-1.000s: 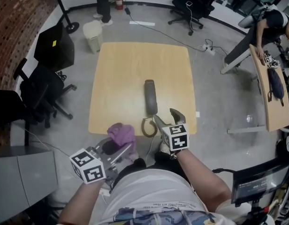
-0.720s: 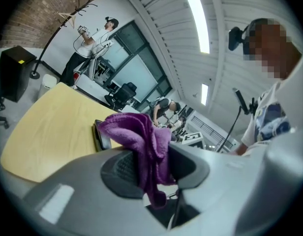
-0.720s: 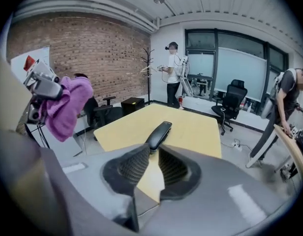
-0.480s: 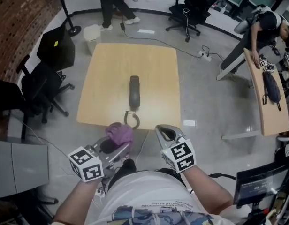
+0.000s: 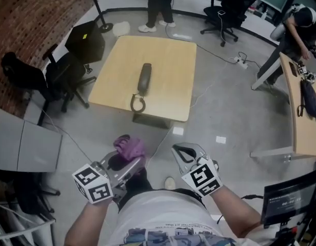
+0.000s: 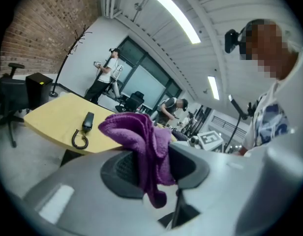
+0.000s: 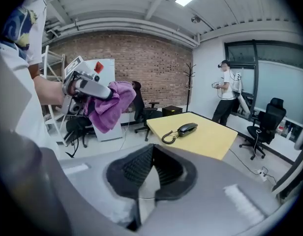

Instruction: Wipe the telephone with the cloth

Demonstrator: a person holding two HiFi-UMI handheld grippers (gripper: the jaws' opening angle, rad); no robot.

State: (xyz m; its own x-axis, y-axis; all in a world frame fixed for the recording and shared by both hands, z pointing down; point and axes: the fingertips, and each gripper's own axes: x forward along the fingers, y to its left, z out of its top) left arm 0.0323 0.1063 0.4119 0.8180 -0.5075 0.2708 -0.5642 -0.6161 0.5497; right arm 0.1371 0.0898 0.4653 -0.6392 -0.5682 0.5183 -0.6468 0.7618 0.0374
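Note:
The dark telephone handset (image 5: 144, 78) lies on the yellow table (image 5: 171, 65), its coiled cord (image 5: 137, 104) at the near edge. The table stands well away from me across bare floor. My left gripper (image 5: 131, 158) is shut on a purple cloth (image 5: 129, 146), which bunches up over the jaws (image 6: 141, 141). My right gripper (image 5: 183, 154) is shut with nothing in it, the pads meeting in the right gripper view (image 7: 152, 168). From the right gripper, the telephone (image 7: 187, 128) shows far ahead, and the left gripper (image 7: 87, 87) with the cloth (image 7: 109, 107) shows to the left.
Black office chairs (image 5: 65, 70) and a black box (image 5: 86, 42) stand left of the table by the brick wall. A person (image 5: 160, 1) stands beyond the table. Another chair (image 5: 224, 6) is at the back, a second desk (image 5: 300, 111) at the right. A cable (image 5: 212, 47) crosses the floor.
I have backed away from the table, so both grippers now hang over bare floor. The right gripper's jaws, open by the cord a second ago, have shut empty. The cloth stays in the left gripper.

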